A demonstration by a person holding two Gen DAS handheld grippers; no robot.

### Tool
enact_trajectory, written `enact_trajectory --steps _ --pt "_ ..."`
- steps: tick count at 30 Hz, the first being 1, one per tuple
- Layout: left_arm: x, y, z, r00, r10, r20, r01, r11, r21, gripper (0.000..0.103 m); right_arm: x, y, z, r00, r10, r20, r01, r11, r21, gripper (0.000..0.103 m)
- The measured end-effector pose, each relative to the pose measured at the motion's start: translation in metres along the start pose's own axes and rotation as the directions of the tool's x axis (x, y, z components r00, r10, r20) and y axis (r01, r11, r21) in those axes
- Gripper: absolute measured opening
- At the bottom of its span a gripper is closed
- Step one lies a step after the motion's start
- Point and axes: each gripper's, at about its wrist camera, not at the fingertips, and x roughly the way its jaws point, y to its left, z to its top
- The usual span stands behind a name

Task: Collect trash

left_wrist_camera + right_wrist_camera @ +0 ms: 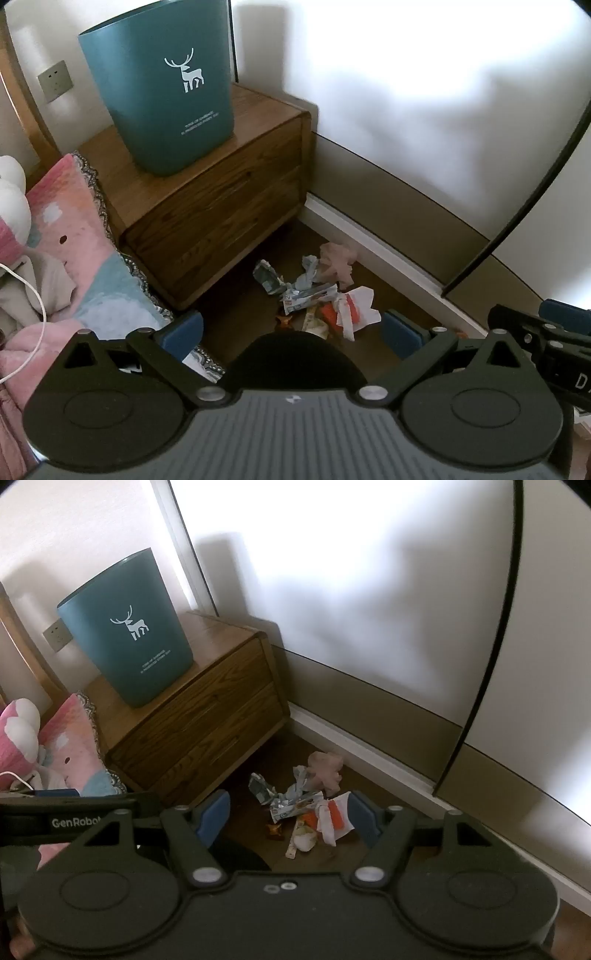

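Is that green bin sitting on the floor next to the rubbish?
No, the green bin stands on the wooden nightstand.

A wooden nightstand (pixel 218 206) with two drawer fronts stands in the corner of the room, its back against a pale wall (pixel 424 92) washed by bright light with soft shadows across it. A wall socket (pixel 55 81) sits on the wall to the left of the nightstand. Along the wall's foot runs a tan band above a white baseboard (pixel 373 251), meeting a dark brown wooden floor (pixel 236 306). A thin black line (pixel 491 657) curves down the wall on the right. At the left edge lies a bed with a pink and blue quilt (pixel 85 258), a plush toy (pixel 18 734) and a white cable (pixel 33 295).
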Motion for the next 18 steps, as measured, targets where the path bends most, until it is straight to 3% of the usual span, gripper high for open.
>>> enact_trajectory --steps 18 --pt "-0.002 0.007 -0.003 1.000 0.007 0.007 -0.007 0.999 -0.032 0.103 -0.002 -0.001 0.001 1.000 0.008 -0.001 -0.008 1.000 0.007 0.070"
